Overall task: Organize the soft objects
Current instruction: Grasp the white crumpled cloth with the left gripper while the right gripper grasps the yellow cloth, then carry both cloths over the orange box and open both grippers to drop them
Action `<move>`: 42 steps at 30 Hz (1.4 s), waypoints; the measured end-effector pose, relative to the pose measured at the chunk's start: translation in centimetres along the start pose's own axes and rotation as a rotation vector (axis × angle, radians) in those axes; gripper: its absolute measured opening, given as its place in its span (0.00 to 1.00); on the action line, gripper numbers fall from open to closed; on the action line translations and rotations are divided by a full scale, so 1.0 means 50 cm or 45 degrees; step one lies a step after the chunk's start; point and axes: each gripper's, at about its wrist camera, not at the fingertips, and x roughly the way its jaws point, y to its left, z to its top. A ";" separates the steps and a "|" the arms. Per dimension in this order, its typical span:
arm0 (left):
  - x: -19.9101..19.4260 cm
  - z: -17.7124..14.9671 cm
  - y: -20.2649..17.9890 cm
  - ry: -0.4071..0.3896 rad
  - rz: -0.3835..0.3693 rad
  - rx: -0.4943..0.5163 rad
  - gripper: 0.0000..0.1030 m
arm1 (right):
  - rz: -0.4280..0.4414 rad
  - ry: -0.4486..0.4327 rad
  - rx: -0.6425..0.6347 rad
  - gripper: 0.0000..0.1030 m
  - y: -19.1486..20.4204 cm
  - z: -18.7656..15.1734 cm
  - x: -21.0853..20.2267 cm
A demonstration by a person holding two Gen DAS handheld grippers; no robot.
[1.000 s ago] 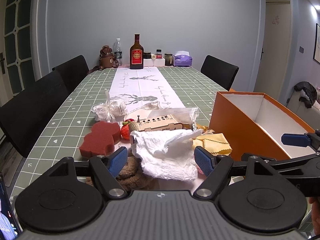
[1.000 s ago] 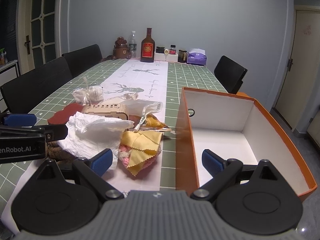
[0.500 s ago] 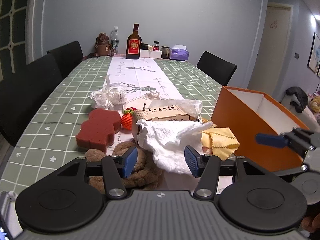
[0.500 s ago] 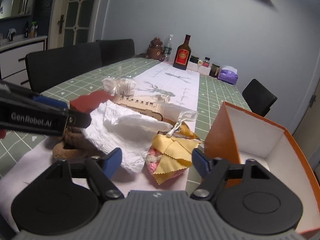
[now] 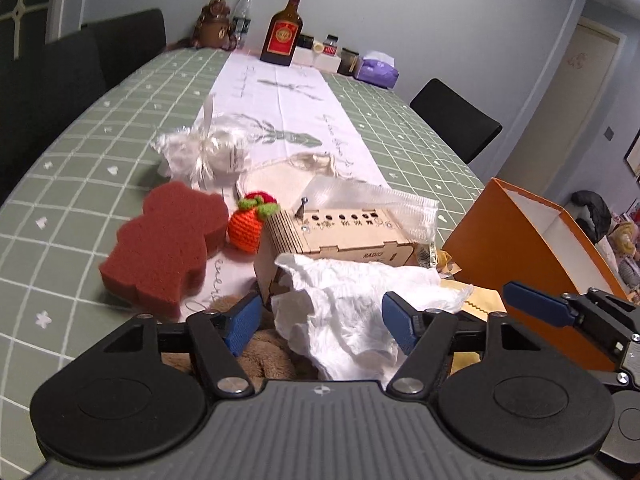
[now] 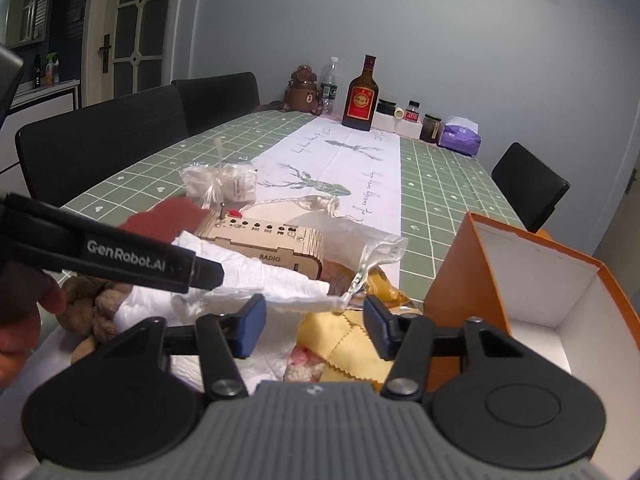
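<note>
A crumpled white tissue (image 5: 352, 304) lies draped against a wooden radio box (image 5: 336, 236) on the table runner (image 5: 288, 92), over a brown plush toy (image 6: 96, 300); the left gripper (image 5: 320, 322) straddles it with jaws apart, grasping nothing; the right gripper (image 6: 314, 326), also spread and empty, hangs above a yellow cloth (image 6: 352, 348); an orange box (image 6: 532, 280) stands just beside; a maroon sponge (image 5: 164, 248) and crocheted orange fruit (image 5: 248, 226) lie left.

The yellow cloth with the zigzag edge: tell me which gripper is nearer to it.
Right. The right gripper hangs open directly over the yellow cloth. The left gripper is open off to the cloth's left, around the white crumpled tissue.
</note>
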 end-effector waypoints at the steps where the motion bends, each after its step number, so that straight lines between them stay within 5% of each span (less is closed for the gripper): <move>1: 0.003 -0.002 0.001 0.007 -0.012 -0.012 0.71 | 0.007 0.009 0.002 0.41 0.000 -0.001 0.007; 6: -0.016 -0.014 -0.013 -0.050 -0.027 0.003 0.46 | 0.057 0.047 0.031 0.23 0.001 -0.018 0.029; 10: -0.041 -0.022 -0.039 -0.086 -0.069 0.041 0.31 | 0.107 0.059 0.050 0.17 0.005 -0.029 0.035; 14: -0.042 -0.029 -0.059 -0.064 -0.048 0.055 0.34 | 0.142 0.061 0.062 0.16 0.007 -0.037 0.036; 16: -0.030 -0.029 -0.058 -0.049 0.000 0.041 0.52 | 0.145 0.066 0.063 0.16 0.010 -0.040 0.037; 21: 0.002 -0.036 -0.049 0.000 0.032 0.013 0.58 | 0.148 0.071 0.066 0.15 0.008 -0.049 0.034; 23: 0.003 -0.042 -0.056 -0.001 0.015 0.036 0.50 | 0.146 0.073 0.071 0.15 0.005 -0.055 0.032; 25: 0.005 -0.047 -0.067 -0.003 0.022 0.088 0.26 | 0.145 0.075 0.073 0.15 0.004 -0.057 0.031; 27: 0.003 -0.054 -0.076 -0.023 0.038 0.132 0.13 | 0.145 0.075 0.071 0.15 0.004 -0.059 0.027; 34: -0.068 -0.064 -0.091 -0.180 0.088 0.203 0.09 | 0.115 0.021 0.048 0.17 -0.008 -0.061 -0.019; 37: -0.105 -0.061 -0.089 -0.259 0.150 0.213 0.09 | 0.039 -0.017 0.053 0.35 -0.018 -0.058 -0.037; 42: -0.105 -0.061 -0.087 -0.263 0.143 0.224 0.09 | -0.110 -0.002 0.030 0.44 -0.016 -0.050 -0.010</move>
